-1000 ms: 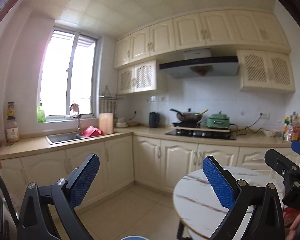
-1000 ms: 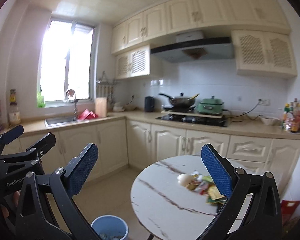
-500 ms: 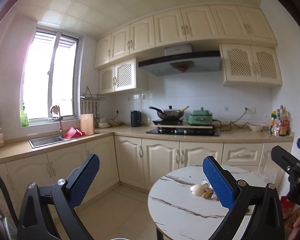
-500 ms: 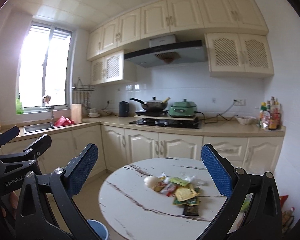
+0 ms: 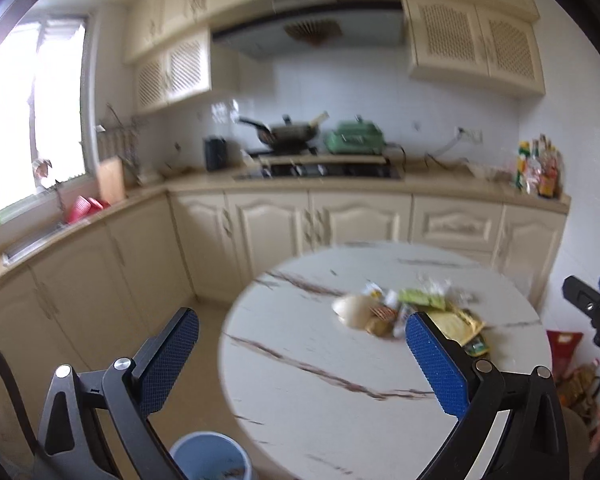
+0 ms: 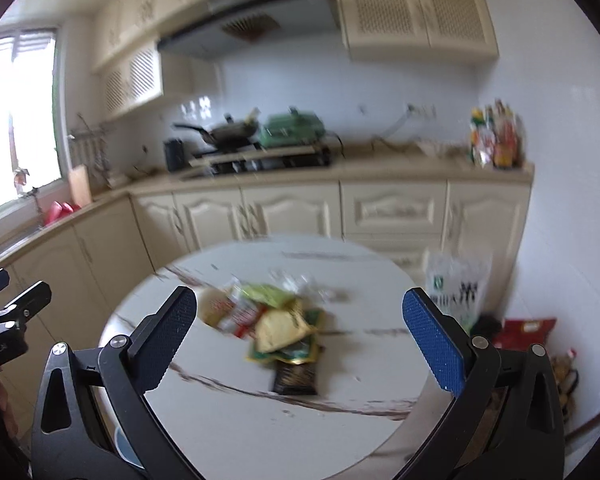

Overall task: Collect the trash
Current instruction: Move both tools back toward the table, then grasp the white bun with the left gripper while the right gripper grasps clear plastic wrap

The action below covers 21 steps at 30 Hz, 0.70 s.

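A pile of trash (image 6: 278, 318) lies on the round white marble table (image 6: 236, 412): yellow and green wrappers, a dark packet (image 6: 295, 378) and a pale eggshell-like piece (image 5: 354, 310). The pile also shows in the left wrist view (image 5: 420, 314). My left gripper (image 5: 300, 354) is open and empty, above the table's near left edge. My right gripper (image 6: 300, 334) is open and empty, above the table with the pile between its fingers in view. A blue bin (image 5: 210, 456) with some trash in it stands on the floor by the table.
Cream kitchen cabinets (image 5: 340, 220) and a counter with a hob, wok (image 5: 288, 132) and green pot (image 5: 354, 136) run behind the table. Bottles (image 6: 494, 136) stand at the counter's right end. A white bag (image 6: 458, 288) and red bag (image 6: 526, 330) sit on the floor, right.
Both grippers have swung right and tilted down toward the table. The trash pile and blue bin now show larger and nearer. Both stay open.
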Available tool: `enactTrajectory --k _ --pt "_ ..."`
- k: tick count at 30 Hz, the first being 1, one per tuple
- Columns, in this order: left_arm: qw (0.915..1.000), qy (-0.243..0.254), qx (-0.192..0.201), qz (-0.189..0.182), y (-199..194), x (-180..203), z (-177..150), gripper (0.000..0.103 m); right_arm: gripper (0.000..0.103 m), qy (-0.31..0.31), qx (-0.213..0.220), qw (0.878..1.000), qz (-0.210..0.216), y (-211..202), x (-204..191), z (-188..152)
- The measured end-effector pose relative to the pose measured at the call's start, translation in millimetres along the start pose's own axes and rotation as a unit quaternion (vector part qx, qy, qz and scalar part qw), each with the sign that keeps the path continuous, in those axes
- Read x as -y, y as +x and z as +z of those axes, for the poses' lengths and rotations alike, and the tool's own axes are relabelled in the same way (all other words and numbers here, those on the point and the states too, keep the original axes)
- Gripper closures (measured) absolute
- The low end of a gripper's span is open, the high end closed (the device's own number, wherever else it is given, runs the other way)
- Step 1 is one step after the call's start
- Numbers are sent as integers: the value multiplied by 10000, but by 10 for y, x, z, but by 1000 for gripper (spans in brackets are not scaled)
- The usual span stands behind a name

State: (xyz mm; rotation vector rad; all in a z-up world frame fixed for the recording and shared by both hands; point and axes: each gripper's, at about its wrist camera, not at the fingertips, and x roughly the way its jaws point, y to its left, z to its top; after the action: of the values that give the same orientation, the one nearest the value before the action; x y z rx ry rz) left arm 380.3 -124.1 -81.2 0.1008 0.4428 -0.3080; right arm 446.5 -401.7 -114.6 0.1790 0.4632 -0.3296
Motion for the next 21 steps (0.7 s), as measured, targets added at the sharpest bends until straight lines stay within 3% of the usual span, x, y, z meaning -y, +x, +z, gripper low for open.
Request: enactTrajectory --k 7,14,21 --pt "9965 220 -752 -277 1015 175 424 1 0 -82 -768 9970 44 794 211 -117" --pt "9875 441 -1431 -501 2175 287 751 3 0 -188 -1182 9922 347 1450 204 -11" --pt "9863 231 -1582 -410 2972 127 1000 3 0 -335 -1534 9866 451 1993 206 92"
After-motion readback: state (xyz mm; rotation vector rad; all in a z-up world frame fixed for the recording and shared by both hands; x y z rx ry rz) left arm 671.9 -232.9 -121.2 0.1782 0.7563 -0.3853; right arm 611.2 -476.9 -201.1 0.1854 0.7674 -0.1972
